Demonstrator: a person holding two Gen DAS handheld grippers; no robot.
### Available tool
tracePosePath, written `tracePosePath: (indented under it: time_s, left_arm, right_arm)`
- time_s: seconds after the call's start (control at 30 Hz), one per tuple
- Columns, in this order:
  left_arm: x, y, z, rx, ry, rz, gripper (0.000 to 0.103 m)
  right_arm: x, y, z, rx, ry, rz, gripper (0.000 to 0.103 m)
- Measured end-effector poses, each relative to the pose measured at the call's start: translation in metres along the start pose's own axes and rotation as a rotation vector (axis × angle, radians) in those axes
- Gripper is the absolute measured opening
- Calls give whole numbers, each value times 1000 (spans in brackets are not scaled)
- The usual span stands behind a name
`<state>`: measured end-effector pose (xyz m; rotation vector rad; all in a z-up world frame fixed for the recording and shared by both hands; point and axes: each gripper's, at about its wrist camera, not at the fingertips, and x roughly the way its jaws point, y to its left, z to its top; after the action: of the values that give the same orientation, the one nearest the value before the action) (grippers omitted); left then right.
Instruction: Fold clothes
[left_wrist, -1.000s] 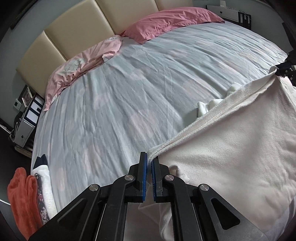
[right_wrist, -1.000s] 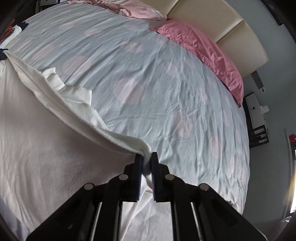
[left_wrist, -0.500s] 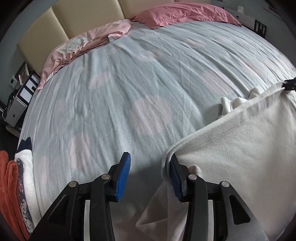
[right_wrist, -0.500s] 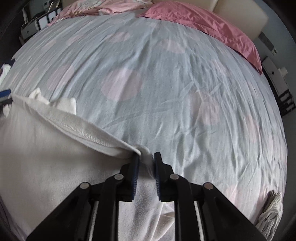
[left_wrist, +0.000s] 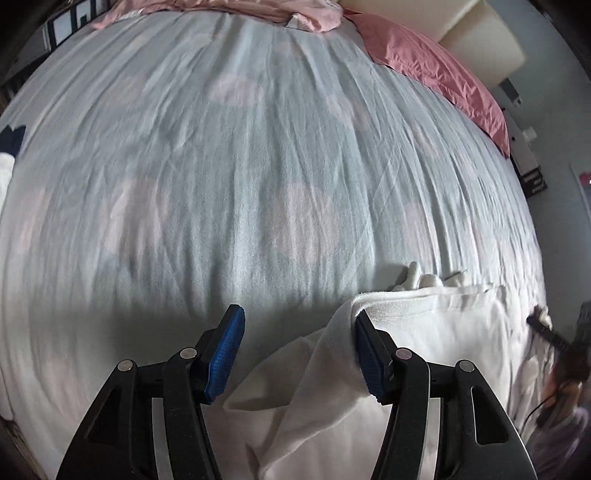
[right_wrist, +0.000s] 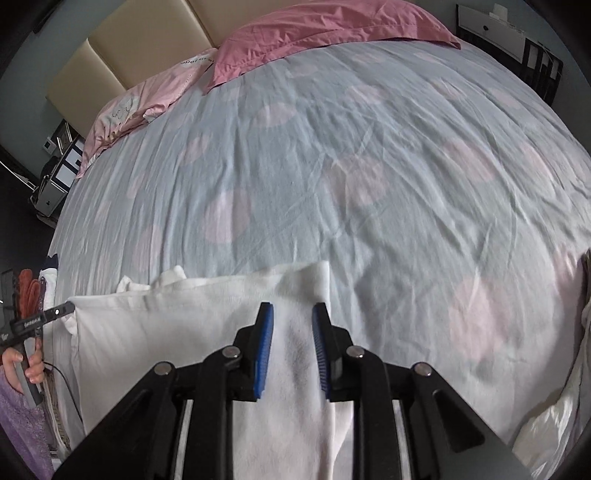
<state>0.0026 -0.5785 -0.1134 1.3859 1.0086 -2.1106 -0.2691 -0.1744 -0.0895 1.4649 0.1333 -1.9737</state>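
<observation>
A white fleecy garment (left_wrist: 436, 332) lies folded flat on the bed. My left gripper (left_wrist: 297, 350) hangs over its left corner, jaws wide and still opening. The cloth's corner brushes the right pad (left_wrist: 369, 354), but nothing is pinched. In the right wrist view the same garment (right_wrist: 166, 332) spreads out below my right gripper (right_wrist: 291, 350), which is open. Cloth lies under the gap between its pads and is not gripped. At the far left of that view a hand (right_wrist: 22, 365) holds the left gripper.
The bed sheet (right_wrist: 369, 166) is pale blue with pink dots and wrinkled. Pink pillows (right_wrist: 314, 33) lean on a beige headboard (right_wrist: 122, 44). A pile of clothes with an orange piece (right_wrist: 29, 291) sits at the left edge, another white cloth (right_wrist: 554, 417) at the right.
Both grippers were shut on the garment's raised edge, and both have since let go and opened. The edge has dropped onto the bed, and both views have rolled.
</observation>
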Motion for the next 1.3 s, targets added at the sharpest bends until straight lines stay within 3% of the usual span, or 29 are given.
tracePosePath:
  time_s: [0.27, 0.4, 0.63, 0.77, 0.97, 1.17, 1.27, 1.3]
  left_arm:
    - [-28, 8, -5, -115, -39, -31, 60]
    - [-50, 4, -16, -89, -75, -2, 60]
    - [-70, -13, -104, 8, -153, 119, 60]
    - [-64, -8, -160, -19, -121, 149, 60]
    - [-52, 30, -219, -198, -36, 101, 60]
    - [-32, 46, -235, -291, 49, 13, 60]
    - [-21, 44, -238, -286, 75, 22, 59]
    - [-21, 42, -237, -267, 72, 32, 53]
  right_arm:
    - [-27, -5, -95, 97, -46, 15, 21]
    - [-35, -12, -128, 108, -82, -16, 21]
    - [-53, -35, -147, 193, -141, 11, 21]
    - [-56, -48, -156, 253, -127, 56, 22]
    - [-54, -66, -182, 408, -61, 162, 33]
    - [-48, -68, -198, 489, -26, 221, 34]
    - [-39, -66, -202, 491, -2, 222, 34]
    - [-36, -66, -202, 497, -2, 232, 34]
